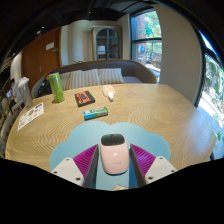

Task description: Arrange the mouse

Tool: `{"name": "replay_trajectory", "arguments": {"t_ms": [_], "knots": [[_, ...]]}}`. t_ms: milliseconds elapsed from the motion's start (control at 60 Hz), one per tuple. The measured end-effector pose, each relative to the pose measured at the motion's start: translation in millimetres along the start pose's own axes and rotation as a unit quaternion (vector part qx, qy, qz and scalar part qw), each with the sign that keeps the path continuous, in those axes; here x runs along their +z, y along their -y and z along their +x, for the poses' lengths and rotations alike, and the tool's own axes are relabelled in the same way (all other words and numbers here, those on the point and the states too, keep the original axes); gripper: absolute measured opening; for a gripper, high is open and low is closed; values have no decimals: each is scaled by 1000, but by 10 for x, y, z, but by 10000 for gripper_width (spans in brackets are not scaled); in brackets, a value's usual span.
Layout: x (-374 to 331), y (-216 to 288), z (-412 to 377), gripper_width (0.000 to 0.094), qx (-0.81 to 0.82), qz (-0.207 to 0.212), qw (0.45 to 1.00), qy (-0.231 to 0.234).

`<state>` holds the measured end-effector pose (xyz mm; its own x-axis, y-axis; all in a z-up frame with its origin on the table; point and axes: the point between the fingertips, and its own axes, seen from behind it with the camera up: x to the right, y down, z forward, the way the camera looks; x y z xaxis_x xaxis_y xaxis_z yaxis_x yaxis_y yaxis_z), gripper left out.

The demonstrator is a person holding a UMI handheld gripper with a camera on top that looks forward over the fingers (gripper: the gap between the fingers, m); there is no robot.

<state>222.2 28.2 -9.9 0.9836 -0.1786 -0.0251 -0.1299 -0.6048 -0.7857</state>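
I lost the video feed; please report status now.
Tongs open. Mouse between fingers, on blue mat. Nothing blocking.

Mouse: I count 1 mouse (114, 154), white and pink, sitting between my fingers.
Mouse mat: I see 1 blue mat (75, 145) under the mouse.
Gripper: I have 1 gripper (114, 168).
Fingers: I count 2 fingers (72, 168), 1 on each side of the mouse.
Pink pads: I count 2 pads (146, 159), 1 on each finger.
Table: I see 1 round wood table (150, 110).
Green cup: I count 1 tall green cup (57, 88).
Dark box: I see 1 dark box (84, 98) near the cup.
Flat teal thing: I count 1 (96, 113).
Small white thing: I count 1 (108, 92). I cannot tell what it is.
Paper: I see 1 sheet (30, 115) at the table edge.
Windows: I count 2 windows (146, 32).
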Motion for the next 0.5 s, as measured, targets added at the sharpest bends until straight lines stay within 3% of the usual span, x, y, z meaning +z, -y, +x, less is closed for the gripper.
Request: {"name": "replay_trajectory", "arguments": {"t_ms": [67,200,300,500], "knots": [[-116,-31,31,861,-3,3,1000,5],[-573,-116,-9,843,-28,44,998,38],[-1012,-421,-35,850,-37,51,996,71],[-1580,-690,181,847,-22,88,994,69]]}}
